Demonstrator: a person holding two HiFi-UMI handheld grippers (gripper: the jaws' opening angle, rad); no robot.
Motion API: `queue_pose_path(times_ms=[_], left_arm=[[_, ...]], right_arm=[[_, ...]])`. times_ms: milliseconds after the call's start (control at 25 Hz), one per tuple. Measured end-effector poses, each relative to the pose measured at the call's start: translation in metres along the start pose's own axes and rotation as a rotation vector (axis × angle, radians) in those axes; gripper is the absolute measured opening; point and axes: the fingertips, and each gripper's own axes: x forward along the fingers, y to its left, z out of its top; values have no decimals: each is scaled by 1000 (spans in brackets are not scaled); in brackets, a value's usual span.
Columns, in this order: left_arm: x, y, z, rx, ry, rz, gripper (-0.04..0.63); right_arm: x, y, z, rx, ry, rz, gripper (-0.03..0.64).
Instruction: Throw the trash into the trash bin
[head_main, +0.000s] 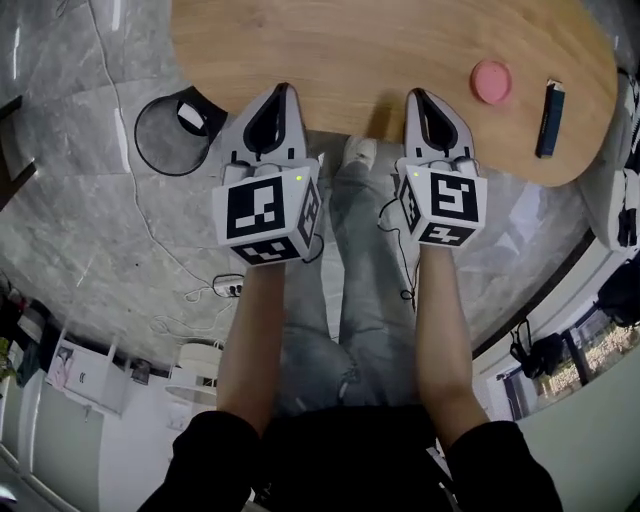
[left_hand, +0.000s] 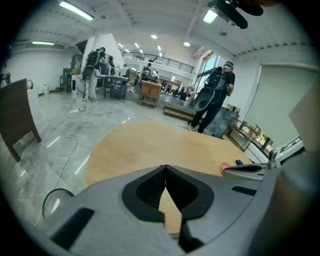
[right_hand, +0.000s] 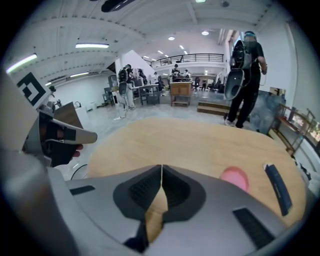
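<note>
Both are clenched on nothing right now. The left gripper (head_main: 283, 95) and right gripper (head_main: 416, 98) sit at the worktop's (head_main: 350, 50) near edge. The trash is probably the pink disc (head_main: 491, 81) and the dark blue bar (head_main: 550, 118), upper right. The trash bin (head_main: 160, 145) is on the floor, upper left. I'd open the right one wide and come down square over the disc's rim so it doesn't skid. No readable writing anywhere, just marker squares on the cubes.

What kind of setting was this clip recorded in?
Probably a large open lab or office hall: polished grey floor, a mezzanine railing, people at workbenches behind, and an oval wooden table up front.
</note>
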Motion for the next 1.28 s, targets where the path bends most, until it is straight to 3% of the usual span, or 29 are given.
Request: queue_pose_path(times_ms=[240,520,920,1160,1280], left_arm=[[34,-72,-1,74,43,-87,8],[65,-132,-10,114,76,-131,8],[83,-165,-23,144,117,-154,8],[83,-161,-23,137,116,-149,8],[79,-151,-22,120,110,-136,8]], right_arm=[[-16,-81,-18,21,4,-129,14],[-1,-136,-38,-104,85,-123,15],[22,-138,-62,-282,213,49,17],[30,-143,-73,-338,287,32,15],[30,-138,-67,-273,278,40,15]])
